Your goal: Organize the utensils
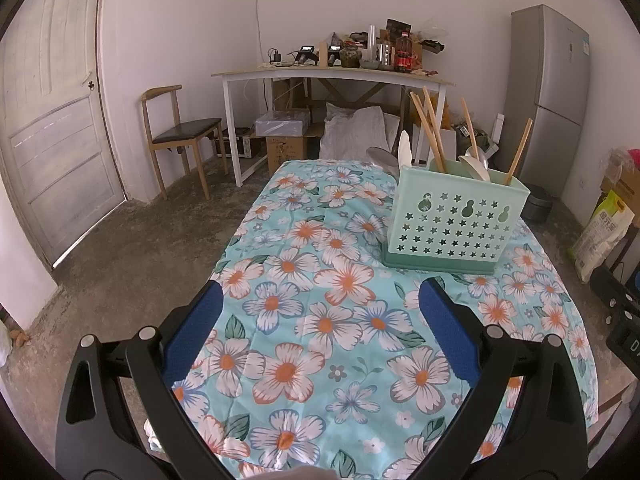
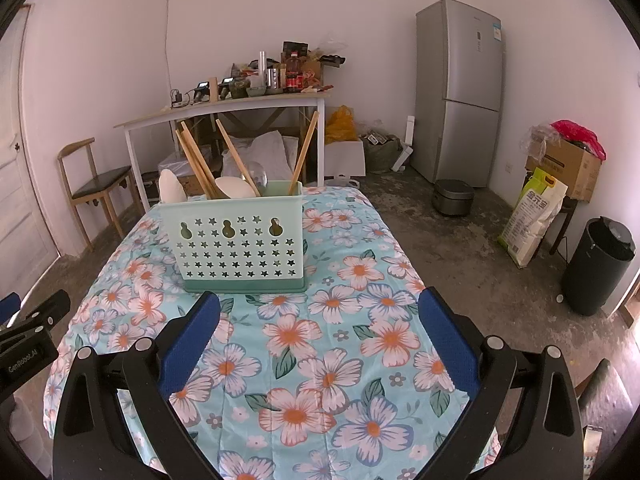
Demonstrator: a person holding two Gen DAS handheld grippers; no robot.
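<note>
Inside green caddy (image 2: 240,246): chopsticks (image 2: 196,162), spoons (image 2: 236,188).

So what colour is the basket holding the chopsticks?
Pale mint green, with star-shaped holes, seen best in the right wrist view: utensil basket.

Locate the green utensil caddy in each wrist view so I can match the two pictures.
Left wrist: the green utensil caddy stands right of centre on the floral tablecloth, beyond the open left gripper.
Right wrist: the caddy stands left of centre, just beyond the open right gripper.
Shared landmark: the grey fridge against the back wall.
</note>
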